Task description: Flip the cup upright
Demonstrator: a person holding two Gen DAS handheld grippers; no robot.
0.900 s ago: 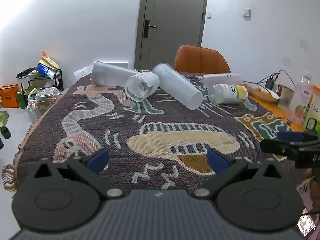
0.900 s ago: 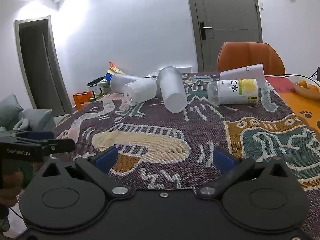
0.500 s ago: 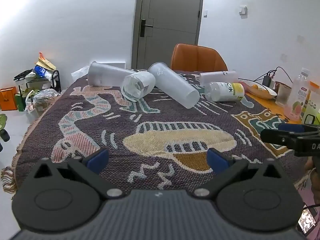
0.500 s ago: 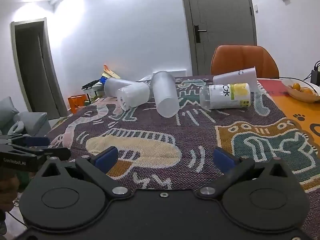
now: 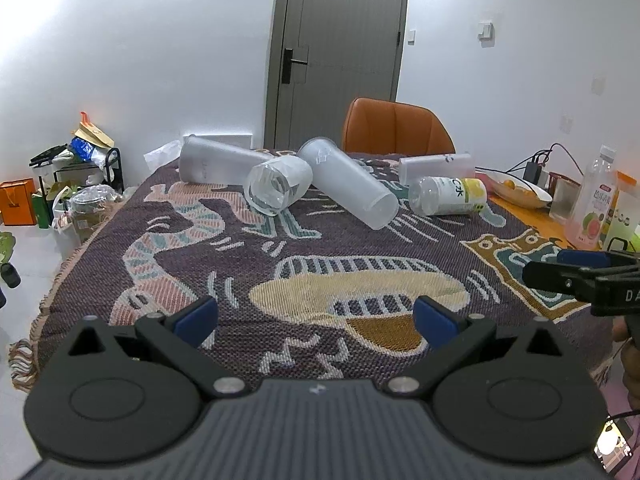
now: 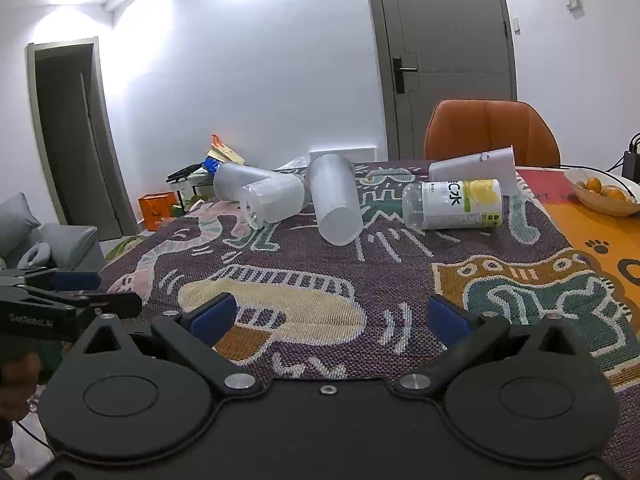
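At the far left of the table, which is draped in a purple woven cloth with animal patterns, a tall frosted plastic cup lies on its side near the far edge, its mouth towards the left. Just right of it, and touching it as far as the left wrist view shows, a short clear plastic cup with a white paper sleeve also lies on its side, its open end facing the camera. Next comes a second long frosted plastic tumbler, tipped over and angled so that its closed base points towards the near right. Further right a clear plastic bottle with a yellow and white label lies flat, and behind it rests a white paper cup on its side. An orange leather chair stands beyond the table's far edge, and a white bowl of oranges sits on the bare orange table top at the right. None of the cups stands upright. The left hand-held gripper hangs over the near edge of the cloth with its blue-padded jaws spread wide and nothing between them. The right hand-held gripper hangs beside it, well short of the cups, its jaws likewise wide apart and empty.
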